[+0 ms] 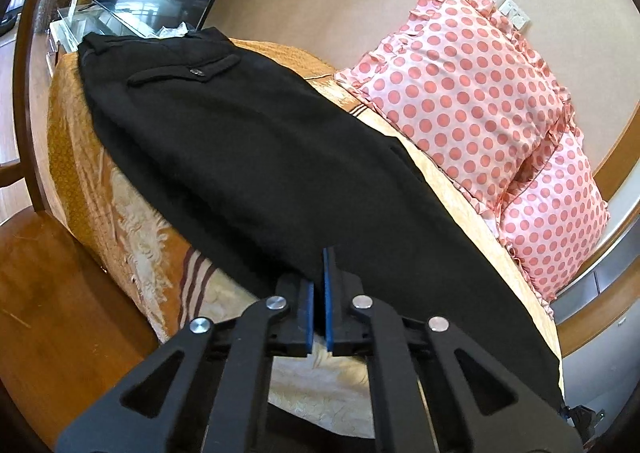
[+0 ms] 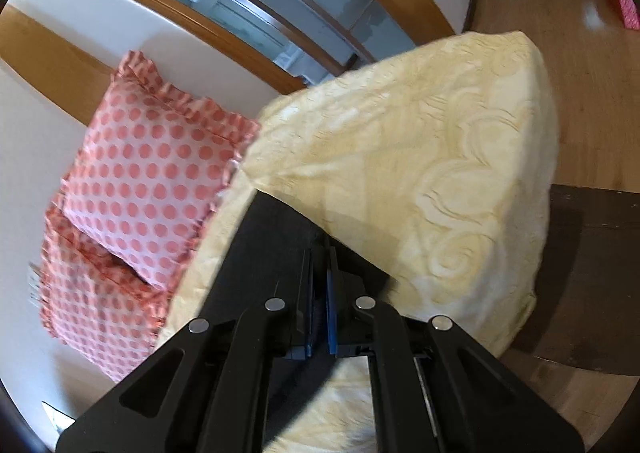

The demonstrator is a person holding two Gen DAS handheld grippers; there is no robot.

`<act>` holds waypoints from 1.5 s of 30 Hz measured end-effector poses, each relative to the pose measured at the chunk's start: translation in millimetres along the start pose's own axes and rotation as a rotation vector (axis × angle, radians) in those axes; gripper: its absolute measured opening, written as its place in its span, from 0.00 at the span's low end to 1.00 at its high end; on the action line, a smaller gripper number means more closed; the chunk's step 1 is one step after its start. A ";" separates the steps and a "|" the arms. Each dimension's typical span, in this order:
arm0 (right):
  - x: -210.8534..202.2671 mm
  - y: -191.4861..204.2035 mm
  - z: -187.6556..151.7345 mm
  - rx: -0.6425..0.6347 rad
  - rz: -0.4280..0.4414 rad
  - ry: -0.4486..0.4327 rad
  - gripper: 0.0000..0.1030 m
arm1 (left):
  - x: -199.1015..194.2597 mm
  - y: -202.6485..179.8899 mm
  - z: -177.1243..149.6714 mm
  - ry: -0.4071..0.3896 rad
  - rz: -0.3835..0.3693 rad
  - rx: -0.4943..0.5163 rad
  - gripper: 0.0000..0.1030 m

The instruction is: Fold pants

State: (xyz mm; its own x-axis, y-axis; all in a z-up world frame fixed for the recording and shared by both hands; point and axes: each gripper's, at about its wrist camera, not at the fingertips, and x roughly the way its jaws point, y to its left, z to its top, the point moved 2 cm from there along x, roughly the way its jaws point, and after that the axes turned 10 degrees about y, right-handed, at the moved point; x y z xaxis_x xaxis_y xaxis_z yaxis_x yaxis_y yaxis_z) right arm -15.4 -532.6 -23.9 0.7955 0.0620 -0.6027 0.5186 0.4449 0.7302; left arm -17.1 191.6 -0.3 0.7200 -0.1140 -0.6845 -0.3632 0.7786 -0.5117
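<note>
pants: black pair (image 1: 248, 157) laid flat on the yellow bedspread (image 1: 100, 189), already doubled leg on leg I think, waistband and back pocket at upper left of the left view
left gripper (image 1: 320, 285): nearly closed, pinching the cloth edge at bottom centre
right gripper (image 2: 320, 293): pads almost together on dark fabric, bottom centre of its view
pillows (image 1: 472, 93): polka dot, right side, well clear
step: looks like both hem corners grabbed
next: probably lift both evenly and carry them toward the waistband

bed (image 1: 100, 157) with yellow patterned cover; black pants (image 1: 248, 157) laid across centre frame, two polka-dot pillows (image 1: 460, 93) right side.
</note>
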 end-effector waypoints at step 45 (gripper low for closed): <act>118.0 303.6 -369.6 -0.958 0.500 0.793 0.06 | -16.0 23.5 32.7 -0.115 0.062 0.067 0.66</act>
State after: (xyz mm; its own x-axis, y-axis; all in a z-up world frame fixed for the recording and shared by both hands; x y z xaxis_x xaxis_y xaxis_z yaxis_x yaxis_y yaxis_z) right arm 120.2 -60.0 7.7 0.2692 0.7537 -0.5996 -0.4549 0.6483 0.6106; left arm -17.8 231.9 15.6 0.7619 0.0040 -0.6477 -0.3713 0.8221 -0.4316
